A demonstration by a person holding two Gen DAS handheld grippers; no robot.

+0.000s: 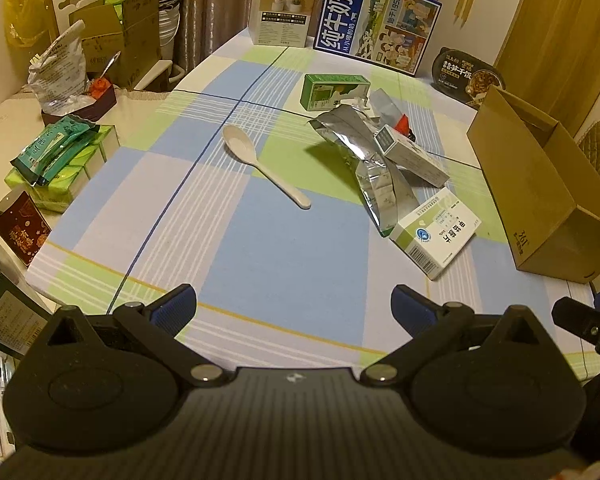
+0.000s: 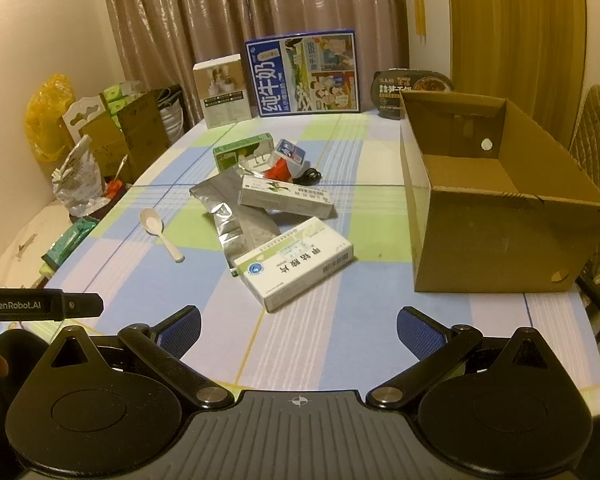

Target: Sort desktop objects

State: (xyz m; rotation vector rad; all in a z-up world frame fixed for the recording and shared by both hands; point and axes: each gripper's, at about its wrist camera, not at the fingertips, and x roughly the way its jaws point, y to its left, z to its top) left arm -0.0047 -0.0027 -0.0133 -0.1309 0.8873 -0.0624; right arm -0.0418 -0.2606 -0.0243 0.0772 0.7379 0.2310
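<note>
A pile of objects lies mid-table: a white medicine box [image 1: 436,236] [image 2: 294,262] nearest, silver foil pouches [image 1: 364,152] [image 2: 236,216], a long white box [image 1: 412,152] [image 2: 286,198], a green box [image 1: 334,91] [image 2: 242,150] and a small red item [image 2: 278,170] behind. A white spoon [image 1: 264,170] [image 2: 160,232] lies to the left. An open cardboard box [image 1: 540,184] [image 2: 496,196] stands at the right. My left gripper [image 1: 294,304] and right gripper [image 2: 298,326] are both open and empty, held above the near table edge, short of the pile.
A blue milk carton box [image 1: 380,22] [image 2: 304,74], a white product box [image 1: 284,8] [image 2: 222,90] and a black instant-meal bowl [image 1: 466,76] [image 2: 410,88] stand at the far edge. Tissue packs [image 1: 60,168] and clutter lie left. A chair [image 2: 598,152] is at the right.
</note>
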